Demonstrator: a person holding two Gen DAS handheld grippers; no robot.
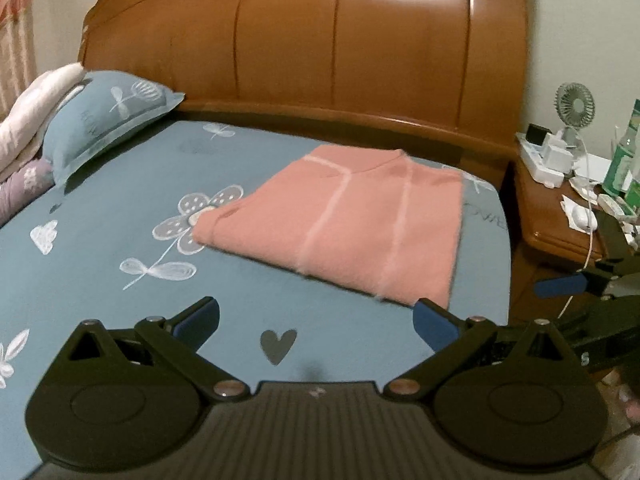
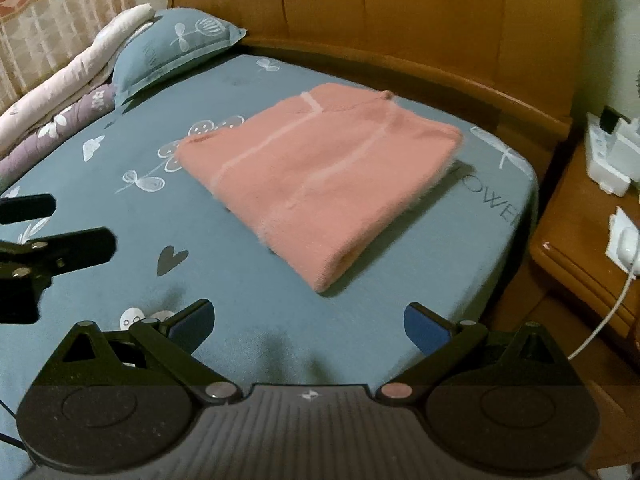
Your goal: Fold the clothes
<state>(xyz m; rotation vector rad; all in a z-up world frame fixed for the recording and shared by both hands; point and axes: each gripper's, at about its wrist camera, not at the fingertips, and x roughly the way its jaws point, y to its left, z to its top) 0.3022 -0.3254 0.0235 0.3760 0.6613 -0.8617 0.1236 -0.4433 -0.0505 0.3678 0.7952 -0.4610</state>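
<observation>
Already the pink garment (image 2: 316,184) lay folded into a thick, flat square in the middle of the right wrist picture, on the blue flowered bed sheet (image 2: 256,320), with the wooden headboard (image 1: 304,36) filling the top of both pictures. Both tools were off the cloth. The left gripper (image 1: 316,322) sat low in its picture with its jaws wide apart and nothing between them, and the folded corner was just beside its right blue pad. The right gripper (image 2: 308,322) was low in its picture too, jaws also wide apart and holding nothing, with bare sheet between it and the fold. I think the fold was about done, so the biggest danger was a bump: an open finger could catch the near corner and pull the layers open. The square also lay near the right edge of the bed, so a hard push could slide it off toward the nightstand (image 1: 560,220) at the right. That stand held small things: a little fan (image 1: 575,104), a white charger block (image 1: 556,156), a green bottle (image 1: 620,160) and a white cable (image 2: 608,320). A swinging tool could hook the cable. No box or basket showed, so nothing was inside anything. A blue pillow (image 1: 108,116) rested at the upper left.
</observation>
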